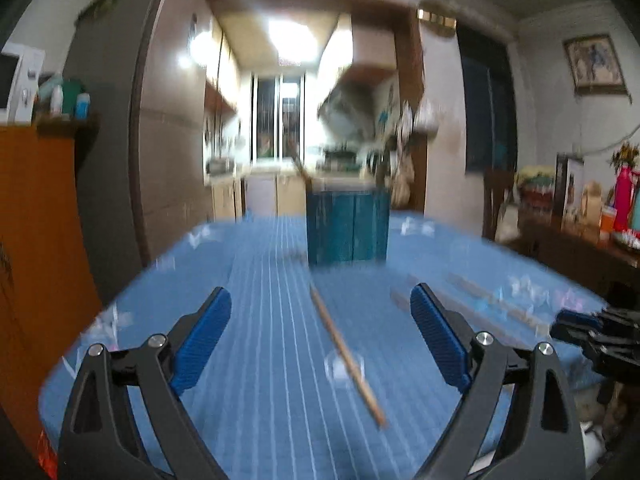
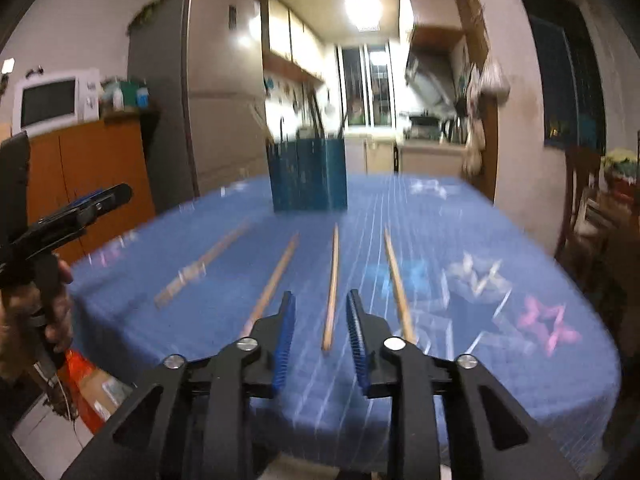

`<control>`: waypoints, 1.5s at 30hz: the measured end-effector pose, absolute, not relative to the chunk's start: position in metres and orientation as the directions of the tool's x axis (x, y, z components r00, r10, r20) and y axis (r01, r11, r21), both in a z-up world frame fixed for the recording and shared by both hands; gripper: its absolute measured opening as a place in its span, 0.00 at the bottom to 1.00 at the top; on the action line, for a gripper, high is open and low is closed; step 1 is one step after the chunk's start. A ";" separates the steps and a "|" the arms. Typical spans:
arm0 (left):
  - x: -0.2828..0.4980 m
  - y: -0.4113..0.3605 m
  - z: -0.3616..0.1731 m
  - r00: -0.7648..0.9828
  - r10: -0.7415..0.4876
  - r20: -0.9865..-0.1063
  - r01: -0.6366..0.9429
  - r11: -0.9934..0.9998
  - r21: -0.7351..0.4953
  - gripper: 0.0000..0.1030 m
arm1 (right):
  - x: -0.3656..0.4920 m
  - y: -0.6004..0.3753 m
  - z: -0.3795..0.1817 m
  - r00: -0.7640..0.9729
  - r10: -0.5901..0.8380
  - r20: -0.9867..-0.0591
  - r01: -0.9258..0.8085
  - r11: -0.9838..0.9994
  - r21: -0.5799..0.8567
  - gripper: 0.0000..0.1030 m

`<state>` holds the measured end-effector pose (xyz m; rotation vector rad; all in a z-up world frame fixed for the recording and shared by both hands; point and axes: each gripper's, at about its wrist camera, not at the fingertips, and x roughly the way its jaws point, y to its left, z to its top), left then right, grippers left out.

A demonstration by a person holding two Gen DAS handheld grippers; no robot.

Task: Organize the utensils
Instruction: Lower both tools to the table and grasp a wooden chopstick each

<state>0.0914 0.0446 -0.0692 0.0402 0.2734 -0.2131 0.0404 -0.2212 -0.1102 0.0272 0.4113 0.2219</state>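
Left tongs point(image 1: 320, 312) gape wide over the blue striped tabletop point(image 1: 260, 320); one chopstick point(image 1: 346, 356) lies loose between them, a teal holder point(image 1: 347, 228) beyond, kitchen behind.

Right tongs point(image 2: 320, 312) stand narrow and empty above four chopsticks point(image 2: 331, 286) lying before the holder point(image 2: 309, 174); a hand point(image 2: 36, 308) grips the left tongs point(image 2: 86, 202).

Four chopsticks point(image 2: 331, 286) lie side by side on the table point(image 2: 500, 380), before the holder point(image 2: 309, 174).

Open cloth in front, holder blocking the far middle

On the blue striped bench point(image 2: 400, 380), four thin wooden chopsticks point(image 2: 331, 288) lie across mid-frame with bare lanes between; the tall blue slatted utensil holder point(image 2: 310, 174) stands upper centre, the cloth's lower right clear.
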 end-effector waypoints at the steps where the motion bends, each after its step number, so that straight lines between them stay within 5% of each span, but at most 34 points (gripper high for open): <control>1: 0.091 0.043 -0.079 0.937 -0.197 -0.287 0.210 0.978 0.017 0.85 | 0.044 -0.219 -0.118 0.888 0.213 -0.408 -0.208 0.976 0.057 0.20; 11: 0.081 0.032 -0.124 0.918 -0.202 -0.340 0.230 0.972 0.044 0.71 | 0.065 -0.215 -0.139 0.874 0.206 -0.441 -0.202 0.978 0.058 0.16; 24: 0.081 0.010 -0.149 0.890 -0.212 -0.404 0.253 0.966 0.050 0.28 | 0.062 -0.207 -0.142 0.887 0.191 -0.421 -0.202 0.979 0.019 0.14; 45: 0.067 0.003 -0.159 0.920 -0.168 -0.353 0.194 0.980 0.040 0.12 | 0.060 -0.206 -0.146 0.900 0.189 -0.392 -0.201 0.979 0.009 0.12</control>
